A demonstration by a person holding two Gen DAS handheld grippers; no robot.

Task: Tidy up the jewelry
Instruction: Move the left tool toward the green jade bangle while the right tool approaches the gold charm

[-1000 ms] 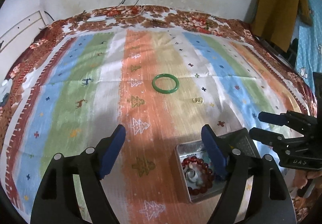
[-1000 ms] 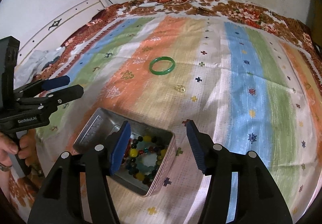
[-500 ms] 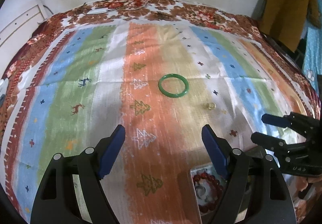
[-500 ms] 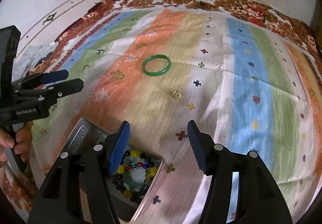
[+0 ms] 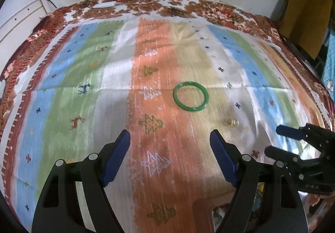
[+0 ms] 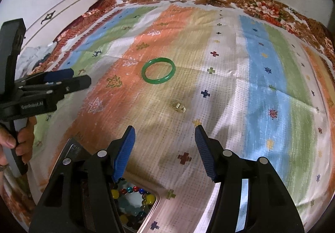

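**Both tools advance past the tin toward the loose pieces**

Over the last second both views slide forward across the striped bedspread. The metal tin, a second ago well up in each frame, now sits at the bottom edge — in the right wrist view only its corner with coloured beads shows behind the near finger, and in the left wrist view it is a sliver at lower right. The green bangle and the small gold ring have grown larger and drifted down toward frame centre. That reads as a reach for the next item, with the tin left behind as the drop-off place; nothing is picked up yet.

The left tool points steeply down at the bed, jaws spread wide and empty, the bangle above and slightly right of its gap. The right tool is likewise tilted down, jaws parted and holding nothing — the gold ring lies just above its gap at mid-frame, the bangle further up. A hand grips the left tool's handle at that view's left edge.
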